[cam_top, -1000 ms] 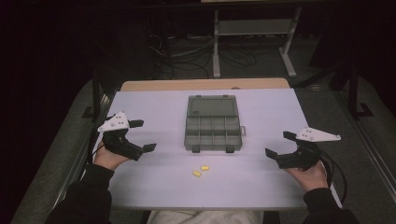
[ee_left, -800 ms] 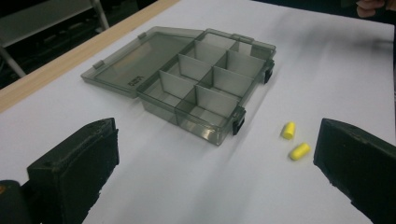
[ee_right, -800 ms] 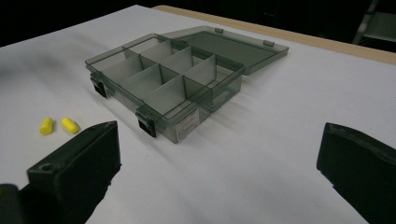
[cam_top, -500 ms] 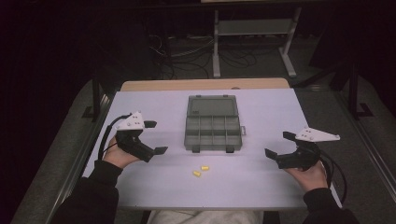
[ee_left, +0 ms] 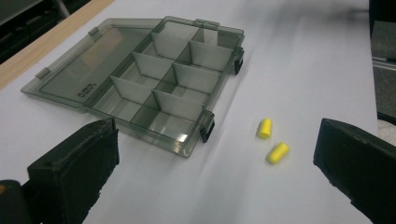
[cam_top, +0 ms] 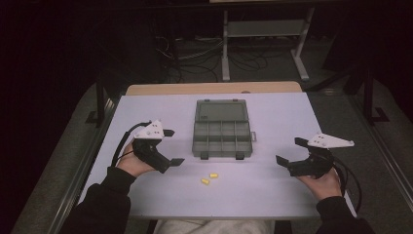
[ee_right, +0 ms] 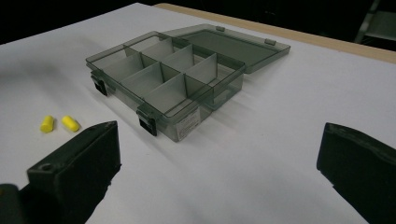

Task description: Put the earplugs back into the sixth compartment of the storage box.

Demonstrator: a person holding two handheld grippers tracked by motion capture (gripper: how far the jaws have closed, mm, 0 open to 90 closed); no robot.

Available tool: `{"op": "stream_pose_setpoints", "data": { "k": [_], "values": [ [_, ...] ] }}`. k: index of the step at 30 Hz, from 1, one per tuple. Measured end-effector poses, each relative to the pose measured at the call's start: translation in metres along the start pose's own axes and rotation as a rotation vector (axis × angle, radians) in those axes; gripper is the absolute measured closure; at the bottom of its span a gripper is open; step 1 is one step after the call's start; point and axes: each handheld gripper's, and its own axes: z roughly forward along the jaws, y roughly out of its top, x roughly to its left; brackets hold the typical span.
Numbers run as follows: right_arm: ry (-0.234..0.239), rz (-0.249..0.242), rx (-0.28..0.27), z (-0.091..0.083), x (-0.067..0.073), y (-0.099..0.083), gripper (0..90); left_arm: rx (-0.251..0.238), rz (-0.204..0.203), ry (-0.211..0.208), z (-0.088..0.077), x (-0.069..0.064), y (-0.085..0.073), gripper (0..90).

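High view frames are taken from above a white-topped table (cam_top: 272, 195) with a pale wooden strip along its far edge, set in a dark room where tangled cables and a grey metal stand are seen on the floor beyond. A smoky grey translucent plastic compartment box (cam_top: 222, 137) is laid open at the middle of the table, its flat lid folded back toward the far edge and its divided tray nearer the person, with two black latches on the near wall. Small embossed lettering is seen on the lid in the left gripper view (ee_left: 85, 89), but it cannot be read. A pale label is stuck on a tray wall in the right gripper view (ee_right: 189, 122), and its print is too small to make out.

Two small yellow foam earplugs (cam_top: 208, 178) are lying just in front of the box, close together but apart.

The left tongs (cam_top: 171, 146) are held wide open beside the box's left side, with nothing gripped. The right tongs (cam_top: 290, 151) are held wide open and empty, well to the right of the box.
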Motion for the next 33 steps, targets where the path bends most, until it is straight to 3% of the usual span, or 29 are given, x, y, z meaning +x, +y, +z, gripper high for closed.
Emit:
{"op": "stream_pose_setpoints", "data": {
  "k": [33],
  "values": [
    [0.011, -0.012, 0.018, 0.002, 0.002, 0.000, 0.0, 0.160, 0.154, -0.164, 0.058, -0.036, 0.008, 2.1]
  ]
}}
